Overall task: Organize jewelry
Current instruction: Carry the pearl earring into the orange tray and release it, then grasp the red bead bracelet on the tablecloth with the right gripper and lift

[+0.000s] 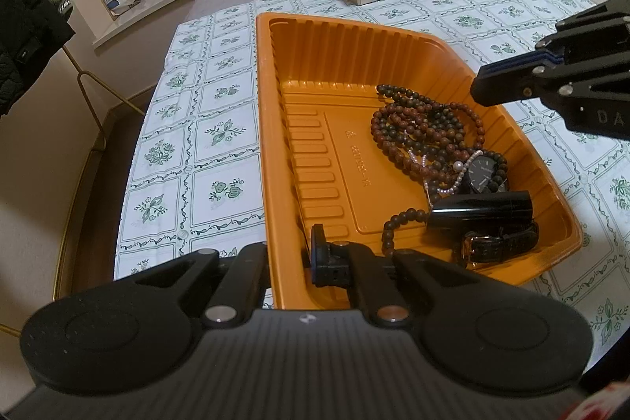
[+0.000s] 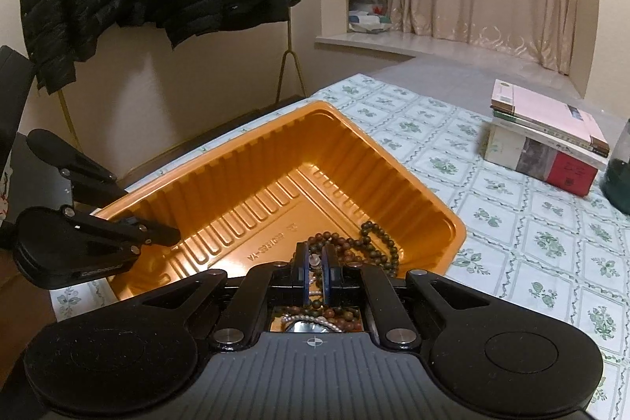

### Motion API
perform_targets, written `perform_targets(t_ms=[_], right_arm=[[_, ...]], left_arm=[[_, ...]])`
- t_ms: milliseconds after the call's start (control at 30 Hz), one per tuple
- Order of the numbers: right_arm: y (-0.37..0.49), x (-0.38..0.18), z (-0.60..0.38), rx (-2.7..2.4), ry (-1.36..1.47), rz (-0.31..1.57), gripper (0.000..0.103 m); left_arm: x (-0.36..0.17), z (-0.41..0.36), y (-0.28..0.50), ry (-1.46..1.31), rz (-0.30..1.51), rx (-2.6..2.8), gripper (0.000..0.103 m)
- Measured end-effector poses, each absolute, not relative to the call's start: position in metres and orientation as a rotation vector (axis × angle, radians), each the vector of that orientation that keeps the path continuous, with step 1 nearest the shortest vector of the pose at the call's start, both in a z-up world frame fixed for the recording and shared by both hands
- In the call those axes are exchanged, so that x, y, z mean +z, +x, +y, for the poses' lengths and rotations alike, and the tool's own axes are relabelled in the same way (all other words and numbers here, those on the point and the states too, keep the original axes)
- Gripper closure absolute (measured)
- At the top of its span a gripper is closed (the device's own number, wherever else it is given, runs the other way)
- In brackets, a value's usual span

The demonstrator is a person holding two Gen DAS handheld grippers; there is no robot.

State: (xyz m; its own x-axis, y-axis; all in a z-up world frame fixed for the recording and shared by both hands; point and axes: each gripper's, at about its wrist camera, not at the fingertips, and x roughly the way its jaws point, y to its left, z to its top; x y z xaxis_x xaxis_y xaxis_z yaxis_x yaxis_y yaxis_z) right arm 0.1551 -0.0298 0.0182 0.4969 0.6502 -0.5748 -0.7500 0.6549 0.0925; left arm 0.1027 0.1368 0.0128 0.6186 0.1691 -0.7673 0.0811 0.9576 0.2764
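The orange tray [image 1: 299,73] sits on the surface, jewelry heaped at one end. The left tongs [image 1: 318,254] grasp its near rim. The right tongs [image 2: 314,272], clenched and empty, hover just above the beads [image 1: 417,128] (nearer hand), pointing down at them.

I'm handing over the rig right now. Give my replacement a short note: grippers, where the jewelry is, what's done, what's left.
Left gripper: shut on the tray near wall, steadying it.
Right gripper: shut, nothing held, over the pile.
In the tray: bead strings, pearl strand, watch, black case, strap, heaped at one end.
Done: everything visible is in the tray.
Left: untangle and lay pieces apart.
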Motion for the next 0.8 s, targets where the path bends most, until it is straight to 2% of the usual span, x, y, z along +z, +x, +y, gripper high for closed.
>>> perform_targets(t_ms=[367, 433, 467, 500, 800], right_arm=[[0.156, 0.015, -0.027, 0.928, -0.132, 0.627, 0.095], [0.156, 0.014, -0.030, 0.913, -0.121, 0.623, 0.076], [0.157, 0.014, -0.033, 0.898, -0.113, 0.621, 0.057], [0.158, 0.013, -0.038, 0.885, -0.095, 0.621, 0.051], [0.154, -0.011, -0.117, 0.673, 0.020, 0.679, 0.051]], left_arm=[[0.013, 0.137, 0.103, 0.297, 0.906, 0.052, 0.099], [0.013, 0.137, 0.103, 0.296, 0.906, 0.052, 0.099], [0.012, 0.137, 0.103, 0.296, 0.905, 0.053, 0.099], [0.012, 0.137, 0.103, 0.296, 0.905, 0.053, 0.099], [0.012, 0.138, 0.103, 0.286, 0.901, 0.055, 0.099]])
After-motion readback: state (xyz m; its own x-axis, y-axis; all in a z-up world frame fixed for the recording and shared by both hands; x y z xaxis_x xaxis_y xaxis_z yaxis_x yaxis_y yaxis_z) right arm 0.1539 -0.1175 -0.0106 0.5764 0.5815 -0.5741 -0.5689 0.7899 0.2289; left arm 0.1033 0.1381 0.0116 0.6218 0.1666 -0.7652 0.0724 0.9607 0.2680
